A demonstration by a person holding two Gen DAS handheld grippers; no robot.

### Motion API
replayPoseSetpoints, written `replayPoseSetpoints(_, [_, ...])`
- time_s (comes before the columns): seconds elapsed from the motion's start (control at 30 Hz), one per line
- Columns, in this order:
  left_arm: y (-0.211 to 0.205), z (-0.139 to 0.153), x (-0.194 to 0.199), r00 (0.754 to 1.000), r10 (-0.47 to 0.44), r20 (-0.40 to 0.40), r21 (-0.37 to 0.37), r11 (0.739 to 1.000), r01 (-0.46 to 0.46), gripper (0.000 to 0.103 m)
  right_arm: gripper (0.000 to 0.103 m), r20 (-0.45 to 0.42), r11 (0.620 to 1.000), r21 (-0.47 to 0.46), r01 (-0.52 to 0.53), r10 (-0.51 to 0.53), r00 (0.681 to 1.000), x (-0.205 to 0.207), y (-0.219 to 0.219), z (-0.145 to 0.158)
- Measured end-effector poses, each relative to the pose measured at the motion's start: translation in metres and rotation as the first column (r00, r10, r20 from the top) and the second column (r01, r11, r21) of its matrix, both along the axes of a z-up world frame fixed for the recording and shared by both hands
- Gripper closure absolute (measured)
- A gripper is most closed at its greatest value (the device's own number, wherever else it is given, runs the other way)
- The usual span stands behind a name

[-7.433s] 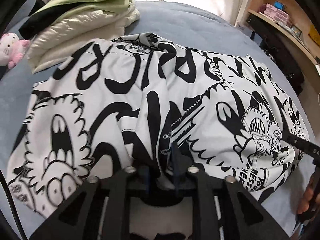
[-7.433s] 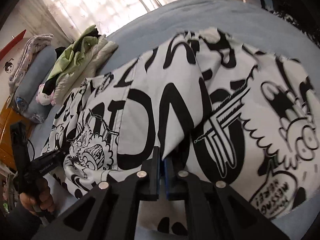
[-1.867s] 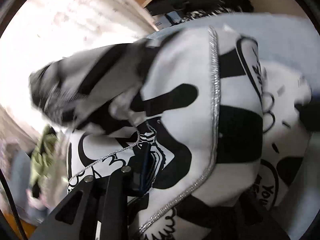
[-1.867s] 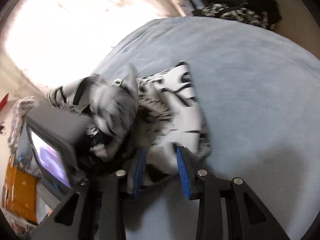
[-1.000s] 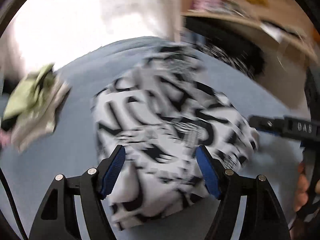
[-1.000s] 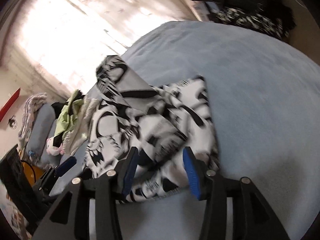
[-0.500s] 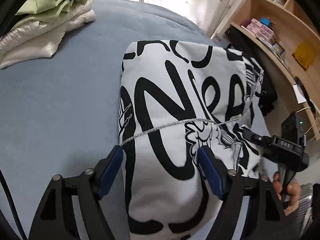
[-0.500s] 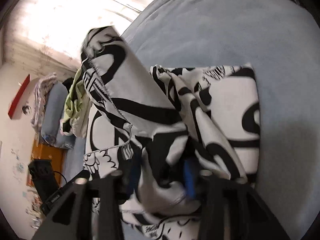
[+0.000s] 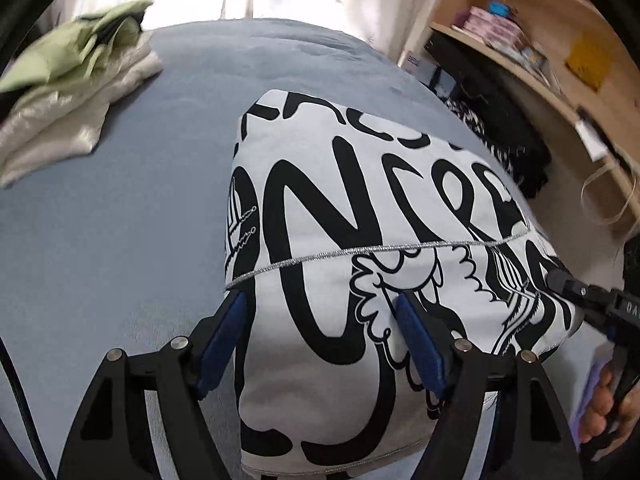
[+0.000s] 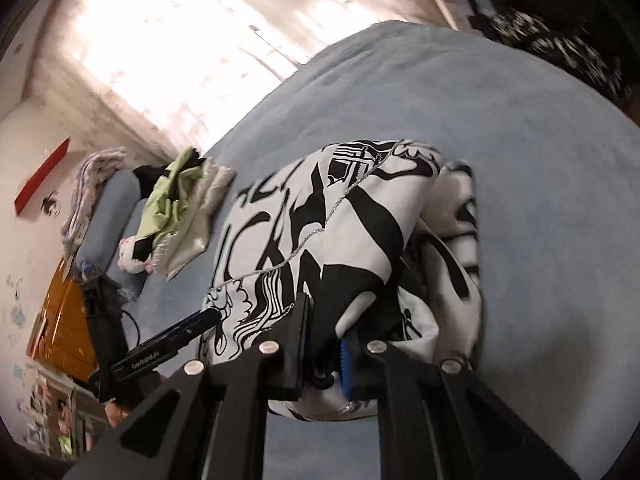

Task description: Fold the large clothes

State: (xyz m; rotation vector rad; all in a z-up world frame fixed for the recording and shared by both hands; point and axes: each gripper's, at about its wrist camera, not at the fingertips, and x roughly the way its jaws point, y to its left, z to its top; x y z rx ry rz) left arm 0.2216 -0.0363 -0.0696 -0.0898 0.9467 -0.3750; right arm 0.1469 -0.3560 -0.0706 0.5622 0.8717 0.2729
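Since the frames a few seconds back, the black-and-white garment [image 9: 360, 240] has gone from spread wide to a folded bundle on the blue bed [image 9: 120, 220]. Your left gripper [image 9: 320, 328] stands wide open, its blue-padded fingers [image 9: 224, 336] straddling the near end of the bundle and holding nothing. Your right gripper [image 10: 324, 344] is nearly closed, with a thick wad of the garment's [image 10: 320, 240] right edge pinched between its fingers [image 10: 345, 364]. A silver hem line runs across the top layer, and a loose flap bulges at the right side, not lying flat. At the far left of the bed sits a pile of clothes [image 9: 72, 76], green on cream, well apart from the bundle. Wooden shelves [image 9: 540, 52] stand beyond the bed's right edge, with dark clothing heaped below them. A pink plush toy [image 10: 134, 256] lies beside the pile.
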Motion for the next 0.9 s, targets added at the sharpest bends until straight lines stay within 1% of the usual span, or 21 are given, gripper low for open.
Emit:
replayPoseSetpoints(0.03, [-0.007,-0.001,-0.003,1.0,-0.015,0.017,0.033,0.999,0.014,0.028,0.091,-0.006,1.0,-0.004,0.015,-0.016,1.0,-0.001,-0.002,-0.006])
replayPoseSetpoints(0.1, [-0.017,-0.001,-0.006,0.999,-0.027,0.036,0.078,0.997,0.024,0.028,0.092,-0.031,0.998,-0.026,0.061,-0.062,0.998,-0.002,-0.007,-0.027])
replayPoseSetpoints(0.17, [-0.027,-0.003,-0.007,0.998,-0.034,0.054,0.119,0.992,0.028,0.027,0.092,-0.038,0.996,-0.019,0.092,-0.092,0.995,-0.003,-0.01,-0.043])
replayPoseSetpoints(0.23, [-0.034,-0.007,-0.01,0.997,-0.033,0.071,0.156,0.987,0.022,0.023,0.092,-0.039,0.994,0.003,0.109,-0.109,0.993,-0.003,-0.014,-0.051])
replayPoseSetpoints(0.27, [-0.035,-0.008,-0.012,0.997,-0.031,0.078,0.164,0.986,0.018,0.023,0.091,-0.039,0.994,0.01,0.112,-0.112,0.993,-0.003,-0.015,-0.052])
replayPoseSetpoints(0.33, [-0.036,-0.007,-0.016,0.996,-0.022,0.083,0.159,0.987,0.008,0.022,0.09,-0.033,0.995,-0.015,0.1,-0.101,0.994,-0.003,-0.013,-0.047])
replayPoseSetpoints(0.4, [-0.033,-0.004,-0.016,0.997,-0.019,0.068,0.139,0.99,0.01,0.022,0.087,-0.039,0.996,-0.035,0.077,-0.078,0.996,-0.003,-0.011,-0.038])
replayPoseSetpoints(0.47, [-0.027,-0.002,-0.014,0.999,-0.026,0.041,0.114,0.993,0.021,0.022,0.082,-0.055,0.998,-0.034,0.06,-0.062,0.997,-0.002,-0.01,-0.027])
replayPoseSetpoints(0.5, [-0.023,0.002,-0.013,0.999,-0.034,0.022,0.09,0.995,0.032,0.022,0.078,-0.052,0.998,-0.021,0.055,-0.056,0.997,-0.001,-0.013,-0.019])
replayPoseSetpoints(0.53, [-0.021,0.004,-0.012,0.999,-0.039,0.011,0.068,0.997,0.038,0.021,0.071,-0.047,0.999,-0.005,0.054,-0.054,0.997,0.0,-0.015,-0.014])
replayPoseSetpoints(0.57, [-0.016,0.008,-0.01,0.999,-0.044,0.0,0.034,0.998,0.044,0.021,0.066,-0.043,0.998,0.014,0.054,-0.053,0.998,0.002,-0.02,-0.008])
replayPoseSetpoints(0.6, [-0.011,0.012,-0.007,0.999,-0.041,0.0,0.009,0.999,0.041,0.02,0.056,-0.036,0.998,0.026,0.06,-0.059,0.998,0.006,-0.024,-0.003])
replayPoseSetpoints(0.63, [-0.006,0.016,-0.003,0.999,-0.034,0.006,-0.009,0.999,0.034,0.02,0.047,-0.03,0.997,0.023,0.07,-0.069,0.997,0.01,-0.027,-0.001])
replayPoseSetpoints(0.7, [0.004,0.021,0.007,1.0,-0.01,0.013,-0.031,0.999,0.011,0.02,0.043,-0.013,0.995,-0.004,0.102,-0.102,0.995,0.023,-0.036,0.002])
replayPoseSetpoints(0.73, [0.007,0.021,0.013,1.0,0.001,0.007,-0.042,0.999,-0.001,0.02,0.043,-0.011,0.994,0.003,0.109,-0.109,0.994,0.034,-0.041,0.001])
replayPoseSetpoints(0.77, [0.012,0.02,0.021,1.0,0.01,-0.008,-0.069,0.998,-0.011,0.02,0.043,-0.016,0.994,0.018,0.109,-0.109,0.994,0.044,-0.045,-0.002])
replayPoseSetpoints(0.83, [0.019,0.013,0.04,0.999,0.016,-0.048,-0.116,0.993,-0.021,0.02,0.043,-0.045,0.993,0.035,0.115,-0.113,0.993,0.064,-0.051,-0.012])
replayPoseSetpoints(0.87, [0.022,0.005,0.052,0.996,0.008,-0.086,-0.136,0.991,-0.02,0.02,0.043,-0.071,0.992,0.04,0.119,-0.116,0.991,0.076,-0.053,-0.019])
replayPoseSetpoints(0.9, [0.024,0.0,0.06,0.994,0.005,-0.108,-0.142,0.99,-0.021,0.02,0.043,-0.1,0.991,0.052,0.123,-0.117,0.988,0.088,-0.054,-0.027])
